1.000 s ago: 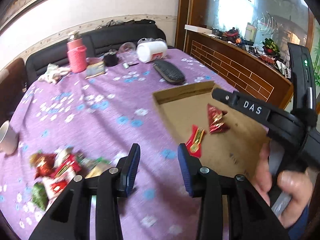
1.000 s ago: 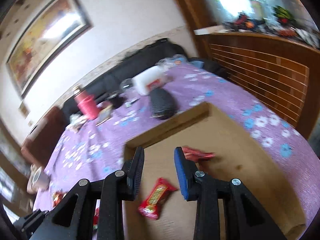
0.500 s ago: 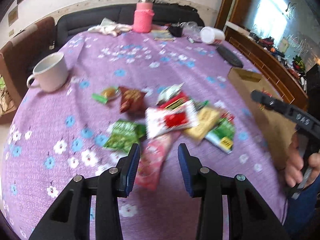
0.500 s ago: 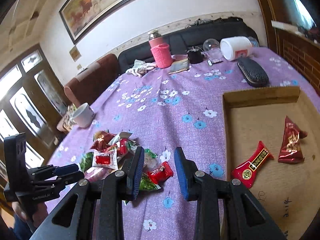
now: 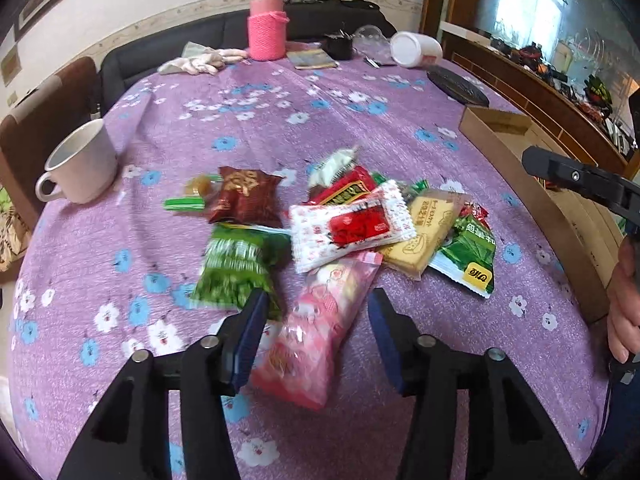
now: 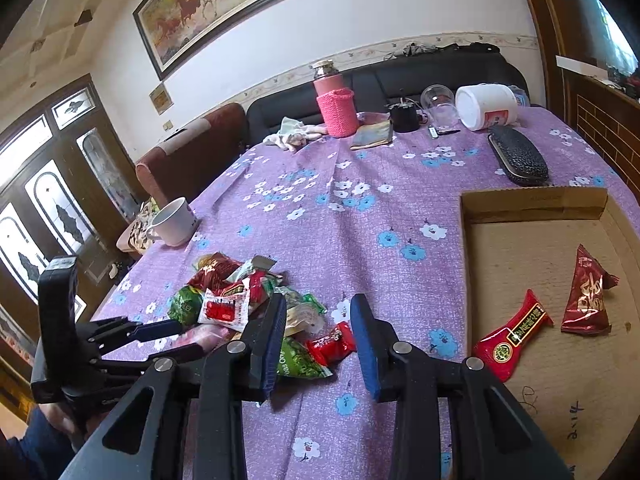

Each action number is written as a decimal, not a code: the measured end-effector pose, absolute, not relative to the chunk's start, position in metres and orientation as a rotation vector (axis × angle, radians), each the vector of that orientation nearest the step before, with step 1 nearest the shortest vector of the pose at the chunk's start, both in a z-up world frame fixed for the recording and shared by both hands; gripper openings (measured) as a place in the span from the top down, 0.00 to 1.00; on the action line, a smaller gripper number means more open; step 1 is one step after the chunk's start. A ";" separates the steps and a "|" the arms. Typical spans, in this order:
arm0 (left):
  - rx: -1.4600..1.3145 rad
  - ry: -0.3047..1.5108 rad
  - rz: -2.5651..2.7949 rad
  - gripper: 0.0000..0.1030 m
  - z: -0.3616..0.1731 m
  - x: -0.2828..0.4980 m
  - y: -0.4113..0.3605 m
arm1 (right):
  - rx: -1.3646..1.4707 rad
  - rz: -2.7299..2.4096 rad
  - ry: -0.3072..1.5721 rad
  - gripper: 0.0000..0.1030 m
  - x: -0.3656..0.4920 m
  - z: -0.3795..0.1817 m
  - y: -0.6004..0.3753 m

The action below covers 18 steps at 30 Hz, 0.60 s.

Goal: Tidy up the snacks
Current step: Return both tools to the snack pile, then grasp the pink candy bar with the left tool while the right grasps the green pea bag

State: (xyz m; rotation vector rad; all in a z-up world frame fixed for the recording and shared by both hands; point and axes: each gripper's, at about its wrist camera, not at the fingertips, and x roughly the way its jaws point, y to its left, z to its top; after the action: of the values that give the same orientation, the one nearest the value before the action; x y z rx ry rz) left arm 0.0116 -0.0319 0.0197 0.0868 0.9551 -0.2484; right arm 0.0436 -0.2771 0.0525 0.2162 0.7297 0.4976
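We see the left gripper (image 5: 316,332) over the near end of a pink pack (image 5: 320,320); its jaws have just been opening and stand apart either side of the pack, pads not pressing it. The pack lies flat on the purple floral cloth (image 5: 280,120), its far end tucked under a white-and-red pack (image 5: 348,230). Just left of it sits a green pack (image 5: 236,268), blurred. Further out in the same pile: a dark red pack (image 5: 246,196), a yellow biscuit pack (image 5: 424,232), a green sachet (image 5: 468,256).

The right gripper (image 6: 320,344) hangs at the pile's right edge, jaws just been opening, a modest gap, with a small red pack (image 6: 332,346) lying on the cloth between the pads; no contact that we can see. Right of it, the cardboard tray (image 6: 532,208) holds two snacks: a long red pack (image 6: 512,338) and a dark red triangular pack (image 6: 588,296), near each other but apart.

Beyond the pile: a white mug (image 5: 80,164), a pink bottle (image 6: 334,100), a black case (image 6: 518,156), a white tub (image 6: 486,106) on its side.
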 end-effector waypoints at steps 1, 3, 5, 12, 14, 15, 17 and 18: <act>0.086 0.963 -0.247 0.50 0.017 0.014 -0.033 | 0.210 0.507 0.732 0.63 0.043 0.052 -0.275; 0.096 0.961 -0.228 0.50 0.012 0.016 -0.034 | 0.199 0.535 0.740 0.62 0.041 0.052 -0.269; 0.090 0.958 -0.226 0.56 0.010 0.016 -0.033 | 0.175 0.567 0.750 0.61 0.039 0.049 -0.260; 0.024 0.945 -0.244 0.77 0.012 0.016 -0.023 | 0.037 0.568 0.809 0.52 0.038 0.032 -0.227; 0.016 0.936 -0.246 0.77 0.014 0.016 -0.021 | 0.007 0.554 0.818 0.50 0.038 0.028 -0.222; 0.014 0.931 -0.245 0.77 0.015 0.015 -0.021 | -0.002 0.555 0.829 0.46 0.039 0.025 -0.219; 0.006 0.924 -0.247 0.77 0.017 0.015 -0.021 | -0.013 0.559 0.843 0.41 0.038 0.022 -0.216; 0.000 0.925 -0.250 0.77 0.017 0.015 -0.020 | -0.033 0.556 0.848 0.41 0.037 0.019 -0.214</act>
State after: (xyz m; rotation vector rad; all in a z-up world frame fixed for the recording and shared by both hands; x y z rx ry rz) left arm 0.0149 -0.0200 0.0171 0.0001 0.9247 -0.2503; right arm 0.0372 -0.2137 0.0193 -0.0327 0.8477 0.5562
